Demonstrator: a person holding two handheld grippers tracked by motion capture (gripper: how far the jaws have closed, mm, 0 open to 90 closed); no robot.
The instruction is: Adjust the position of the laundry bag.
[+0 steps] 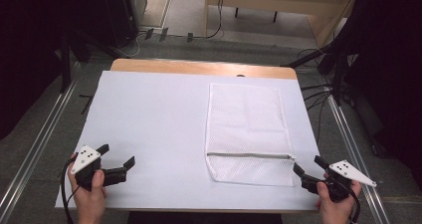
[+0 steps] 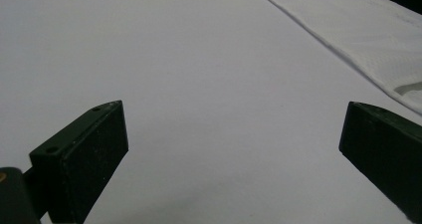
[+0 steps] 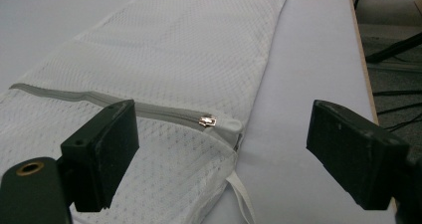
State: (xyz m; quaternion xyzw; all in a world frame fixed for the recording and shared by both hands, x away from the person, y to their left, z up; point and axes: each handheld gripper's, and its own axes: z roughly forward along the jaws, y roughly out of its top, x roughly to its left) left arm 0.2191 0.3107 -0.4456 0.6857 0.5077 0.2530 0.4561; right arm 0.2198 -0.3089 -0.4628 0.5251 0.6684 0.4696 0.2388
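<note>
Resting low at the near edge of the table (image 1: pixel 149 67), both hands hold their tongs just above the white sheet that covers it. The left hand (image 1: pixel 89 194) sits at the near left corner, its left gripper (image 1: pixel 118 159) angled forward and toward the middle, jaws spread wide with nothing between them. In the left gripper view those black jaws stand far apart over bare white surface. The right hand (image 1: pixel 334 204) sits at the near right corner, and the right gripper (image 1: pixel 308 164) points inward and away from the person, its jaws likewise released and holding nothing.

Around the table the floor carries metal rails on either side, dark stands and loose cables beyond the far edge. Nothing lies between either gripper and the cloth.

A white mesh bag (image 1: pixel 247 129) lies flat on the right half of the table, long side running away from the person. Its grey zipper (image 1: pixel 249 155) crosses the bag near the near end. The zipper pull (image 3: pixel 207 121) sits at the bag's right edge, just ahead of the right gripper's open jaws, apart from them. The left gripper is well apart from the bag.
</note>
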